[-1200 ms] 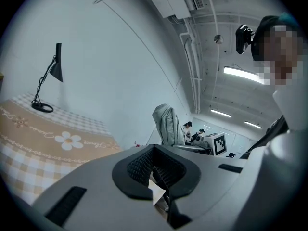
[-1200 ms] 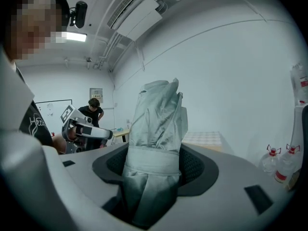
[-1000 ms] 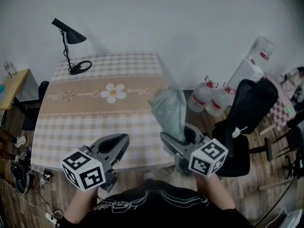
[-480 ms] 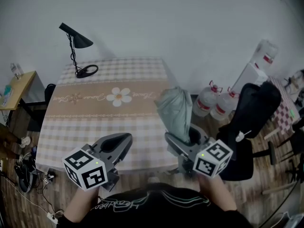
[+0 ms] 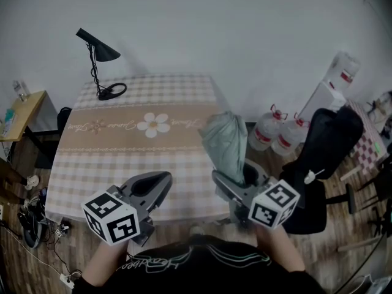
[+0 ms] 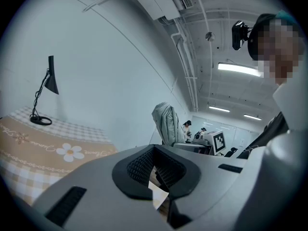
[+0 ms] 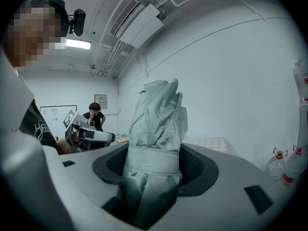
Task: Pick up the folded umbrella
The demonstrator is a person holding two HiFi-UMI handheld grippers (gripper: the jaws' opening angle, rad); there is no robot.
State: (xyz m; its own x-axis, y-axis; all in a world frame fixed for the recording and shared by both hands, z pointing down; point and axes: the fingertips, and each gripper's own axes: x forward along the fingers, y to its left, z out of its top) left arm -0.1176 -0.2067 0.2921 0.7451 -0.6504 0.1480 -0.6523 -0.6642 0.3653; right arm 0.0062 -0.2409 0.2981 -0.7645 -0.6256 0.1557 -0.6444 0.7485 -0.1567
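Observation:
The folded umbrella (image 5: 225,143) is grey-green, wrapped with a strap, and stands upright above the table's near right corner. My right gripper (image 5: 236,180) is shut on its lower part; in the right gripper view the pads (image 7: 199,170) press on the umbrella (image 7: 156,138) from both sides. My left gripper (image 5: 157,180) hovers at the same height over the table's front edge, a short way left of the umbrella. Its jaws meet at the tips with nothing between them (image 6: 154,148). In the left gripper view the umbrella (image 6: 167,124) shows to the right.
The table (image 5: 122,146) has a checked cloth with a daisy print. A black desk lamp (image 5: 98,60) stands at its far left corner. Two water bottles (image 5: 272,127) and a black chair (image 5: 324,146) are on the floor at the right, and a small wooden side table (image 5: 15,112) at the left.
The head view shifted a little after the earliest frame. Both grippers keep their places and the umbrella stays in the right one.

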